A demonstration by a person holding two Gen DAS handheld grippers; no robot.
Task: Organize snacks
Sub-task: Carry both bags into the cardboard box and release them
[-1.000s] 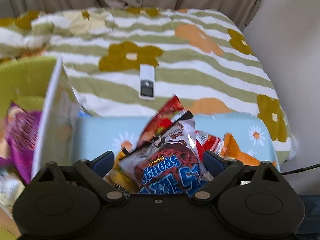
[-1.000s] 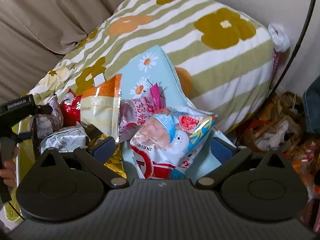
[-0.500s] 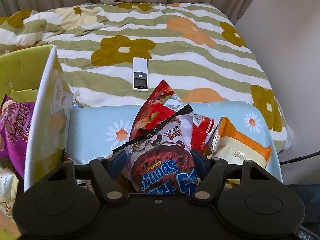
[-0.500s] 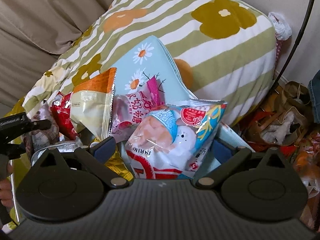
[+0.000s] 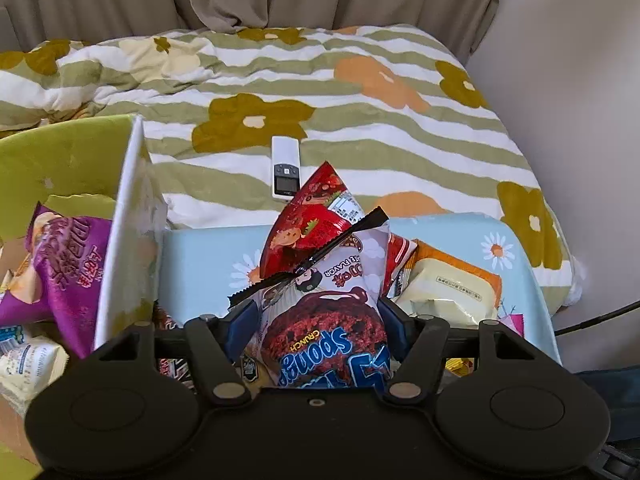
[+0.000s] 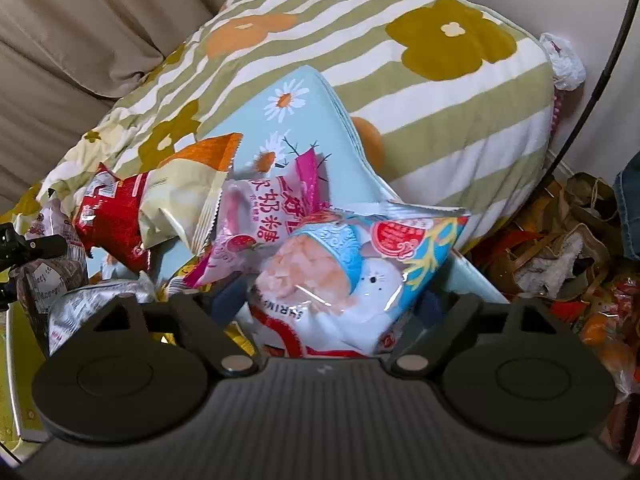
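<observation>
**Both grippers at their packets**

The left gripper (image 5: pixel 314 316) has just closed onto the sponge packet (image 5: pixel 324 320), which stands upright over the blue bin (image 5: pixel 200 256). The right gripper (image 6: pixel 334 304) has been narrowing around the shrimp packet (image 6: pixel 344 276), lying crosswise between its fingers; contact is unclear.

floral bed (image 5: pixel 400 148): remote (image 5: pixel 285 168), blue bin (image 5: pixel 200 256)

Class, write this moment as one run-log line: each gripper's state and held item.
left gripper: just closed on Sponge Crunch packet | right gripper: closing around shrimp chips bag, contact unclear
</observation>
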